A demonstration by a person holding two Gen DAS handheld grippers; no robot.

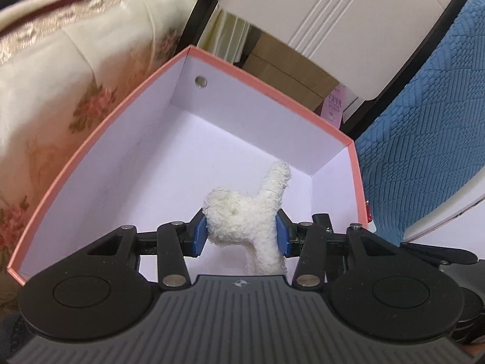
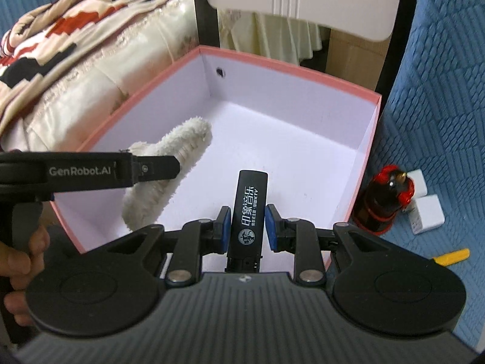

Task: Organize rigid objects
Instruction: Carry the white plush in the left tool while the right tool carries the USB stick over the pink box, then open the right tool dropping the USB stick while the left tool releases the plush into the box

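Over the pink box, each claw grips: left plush toy, right lighter

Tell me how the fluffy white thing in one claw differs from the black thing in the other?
The white plush piece is soft, fuzzy and forked; the black lighter is hard, smooth, slim and printed with white lettering. The plush fills a wider grip in the left claw; the lighter sits in the narrower right claw. Both hang over the pink box.

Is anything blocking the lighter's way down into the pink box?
Nothing visible. The black lighter in the right gripper hangs over bare floor of the pink box; the white plush toy sits off to its left.
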